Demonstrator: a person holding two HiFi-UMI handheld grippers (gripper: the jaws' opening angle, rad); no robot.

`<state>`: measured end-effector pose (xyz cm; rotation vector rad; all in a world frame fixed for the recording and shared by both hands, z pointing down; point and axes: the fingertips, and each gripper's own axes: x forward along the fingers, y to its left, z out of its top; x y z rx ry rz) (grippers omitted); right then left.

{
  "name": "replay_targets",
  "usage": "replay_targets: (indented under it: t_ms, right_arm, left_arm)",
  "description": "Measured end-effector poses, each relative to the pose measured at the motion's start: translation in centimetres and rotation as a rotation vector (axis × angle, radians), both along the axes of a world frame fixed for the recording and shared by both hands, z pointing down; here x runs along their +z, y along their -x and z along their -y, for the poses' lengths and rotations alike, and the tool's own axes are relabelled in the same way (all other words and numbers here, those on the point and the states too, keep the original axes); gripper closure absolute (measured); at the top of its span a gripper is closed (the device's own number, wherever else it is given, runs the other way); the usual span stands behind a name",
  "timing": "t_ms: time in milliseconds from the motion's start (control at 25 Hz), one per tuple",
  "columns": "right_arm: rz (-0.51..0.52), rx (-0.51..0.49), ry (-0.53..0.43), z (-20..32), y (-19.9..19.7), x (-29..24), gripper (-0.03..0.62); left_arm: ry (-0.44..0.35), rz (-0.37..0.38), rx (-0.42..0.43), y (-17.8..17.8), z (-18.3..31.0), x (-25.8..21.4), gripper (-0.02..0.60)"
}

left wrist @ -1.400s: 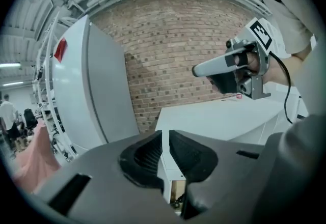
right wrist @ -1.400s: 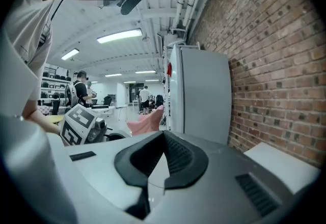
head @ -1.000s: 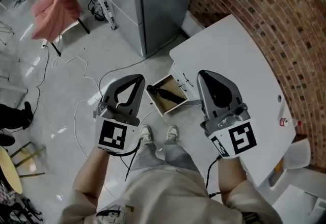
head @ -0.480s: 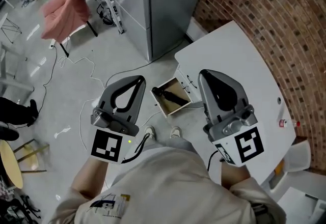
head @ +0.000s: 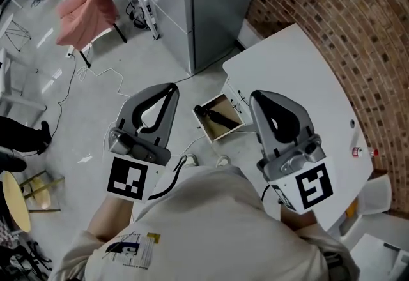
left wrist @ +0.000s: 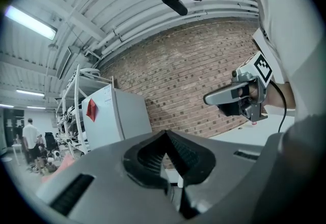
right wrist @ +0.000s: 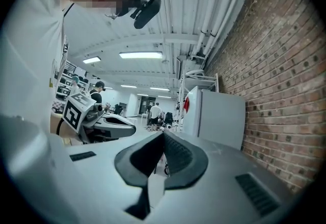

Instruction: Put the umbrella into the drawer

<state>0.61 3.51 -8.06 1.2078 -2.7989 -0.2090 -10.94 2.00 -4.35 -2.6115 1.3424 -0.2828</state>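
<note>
In the head view, a small wooden drawer (head: 231, 131) stands pulled open from the white table (head: 294, 75). A black folded umbrella (head: 217, 117) lies inside it. My left gripper (head: 171, 88) hangs over the floor to the left of the drawer, high above it. Its jaws are shut and hold nothing. To the right of the drawer, over the table's edge, my right gripper (head: 254, 96) is also shut and empty. In the left gripper view the left gripper's (left wrist: 165, 134) pads meet. The right gripper's (right wrist: 163, 135) pads touch too. Each gripper view shows the other gripper, the right one (left wrist: 239, 96) and the left one (right wrist: 109, 121).
A grey metal cabinet (head: 204, 5) stands behind the drawer, against a brick wall (head: 345, 18). A pink cloth (head: 86, 2) hangs over a chair at the far left. Cables (head: 96, 82) trail over the floor. A small red-capped bottle (head: 364, 153) sits near the table's right edge.
Both grippers have risen toward the head camera and spread slightly apart. The person's torso now hides the legs and most of the shoes. The drawer and umbrella have not moved.
</note>
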Motion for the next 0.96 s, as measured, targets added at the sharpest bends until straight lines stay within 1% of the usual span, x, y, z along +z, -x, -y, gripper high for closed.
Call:
replay_targets:
  t_ms: [160,280,400,520,600,800,960]
  right_arm:
    - [-0.015,0.022,0.031,-0.3,0.0,0.7,0.586]
    - [-0.048,0.041,0.022,-0.2,-0.2,0.8,0.586]
    - [-0.052,0.050,0.015,-0.1,-0.4,0.6,0.586]
    - [-0.053,0.054,0.007,-0.1,-0.5,0.4,0.586]
    - [-0.046,0.050,-0.004,0.0,-0.5,0.1,0.586]
    - [-0.021,0.015,-0.031,-0.1,0.0,-1.0,0.586]
    - [-0.016,0.016,-0.037,-0.2,-0.2,-1.4,0.586]
  left_arm:
    - [-0.013,-0.014,-0.018,-0.1,0.2,-0.1,0.574]
    - [-0.025,-0.034,-0.011,-0.6,0.4,-0.5,0.574]
    - [-0.030,-0.019,0.012,-1.1,0.2,-0.5,0.574]
    - [-0.023,-0.025,0.011,-1.0,0.1,-0.4,0.574]
    - [-0.020,-0.032,0.007,-0.9,0.1,-0.5,0.574]
    - [-0.031,-0.010,0.022,-1.2,0.1,-1.0,0.574]
    - [-0.029,-0.029,0.022,-1.6,-0.1,-1.5,0.574]
